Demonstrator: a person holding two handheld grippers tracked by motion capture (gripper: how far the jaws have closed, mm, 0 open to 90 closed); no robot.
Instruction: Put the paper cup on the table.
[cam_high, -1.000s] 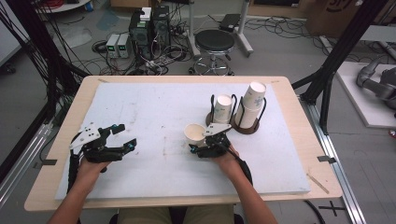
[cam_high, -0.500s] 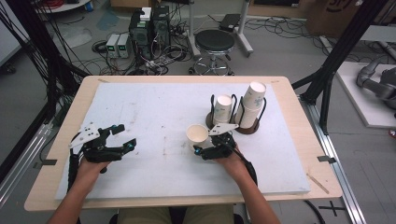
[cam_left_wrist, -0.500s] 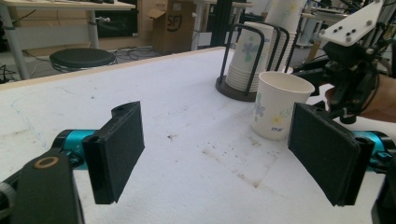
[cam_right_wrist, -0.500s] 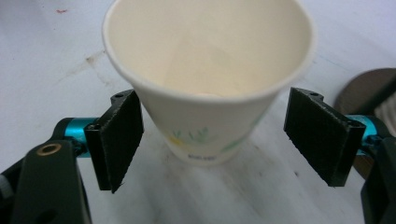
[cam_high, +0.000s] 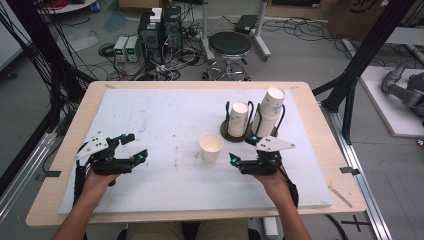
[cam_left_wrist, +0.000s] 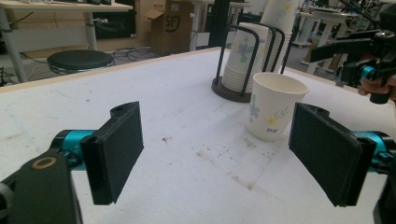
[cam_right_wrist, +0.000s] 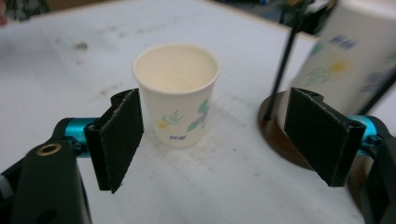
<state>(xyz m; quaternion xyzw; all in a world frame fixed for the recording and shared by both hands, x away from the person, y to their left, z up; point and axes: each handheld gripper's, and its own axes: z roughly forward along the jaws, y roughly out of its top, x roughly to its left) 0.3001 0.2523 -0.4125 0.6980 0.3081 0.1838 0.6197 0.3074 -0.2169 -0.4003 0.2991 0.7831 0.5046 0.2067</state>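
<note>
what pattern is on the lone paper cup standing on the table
The lone white paper cup carries a small floral print: green leaves, a yellow flower and blue lettering near the base. Clearest in the right gripper view.

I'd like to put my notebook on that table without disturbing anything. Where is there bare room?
The widest bare stretch of the white mat lies between the left tool and the loose paper cup, running to the far edge. It is crowded at the right, around the cup holder, its stacks and the right tool.

The letters "SFJ" stand on the cardboard box (cam_left_wrist: 175, 25) beyond the table's far edge.
</note>
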